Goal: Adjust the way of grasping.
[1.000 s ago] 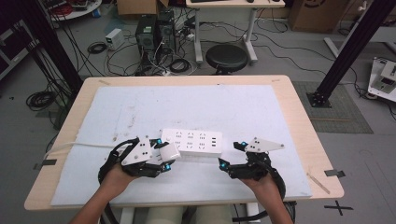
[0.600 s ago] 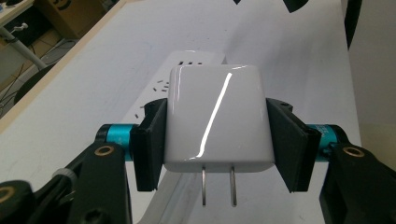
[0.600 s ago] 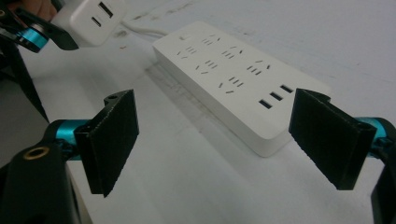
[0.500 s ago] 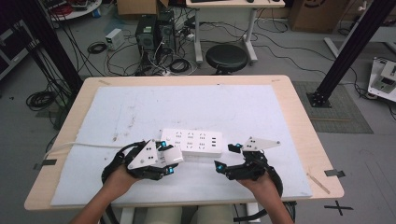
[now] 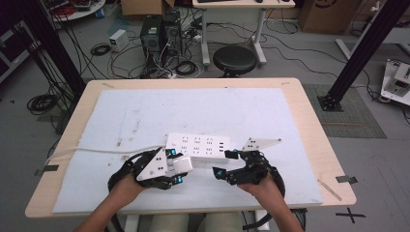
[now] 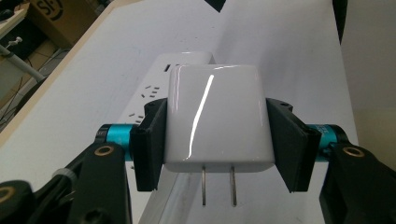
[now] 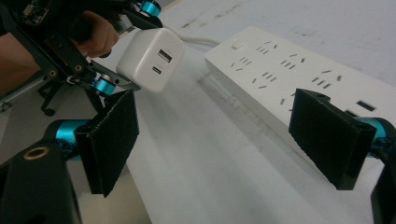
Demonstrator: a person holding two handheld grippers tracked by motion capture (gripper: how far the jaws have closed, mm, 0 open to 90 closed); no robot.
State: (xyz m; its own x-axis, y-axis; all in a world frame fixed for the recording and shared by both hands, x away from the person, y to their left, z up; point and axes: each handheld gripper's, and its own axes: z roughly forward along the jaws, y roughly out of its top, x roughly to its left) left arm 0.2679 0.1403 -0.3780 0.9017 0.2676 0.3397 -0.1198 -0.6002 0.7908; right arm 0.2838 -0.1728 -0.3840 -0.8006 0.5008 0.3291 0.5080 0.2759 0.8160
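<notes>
Hardly any writing is legible from my seat. A cardboard box (image 6: pixel 56 18) off my table's far corner carries big dark printed letters (cut off by the frame edge, so I cannot make out the word).

1. The left gripper (image 5: pixel 175 166) has a black frame of jointed links and a pale grey three-cornered plate (image 5: pixel 153 164) on top.
2. Its jaws are flat black pads with a rough, foam-like face — each sits on a bright teal metal collar.
3. Brass-coloured screw rings (image 6: pixel 103 150) mark the black link joints behind the pads.
4. The right gripper (image 5: pixel 225 163) is the same build: black linkage, teal collars, its own grey three-cornered plate (image 5: pixel 260 143).
5. A black cable (image 5: pixel 258 220) loops down from it below the table edge.
6. The person's forearms are bare — no sleeves visible.
</notes>
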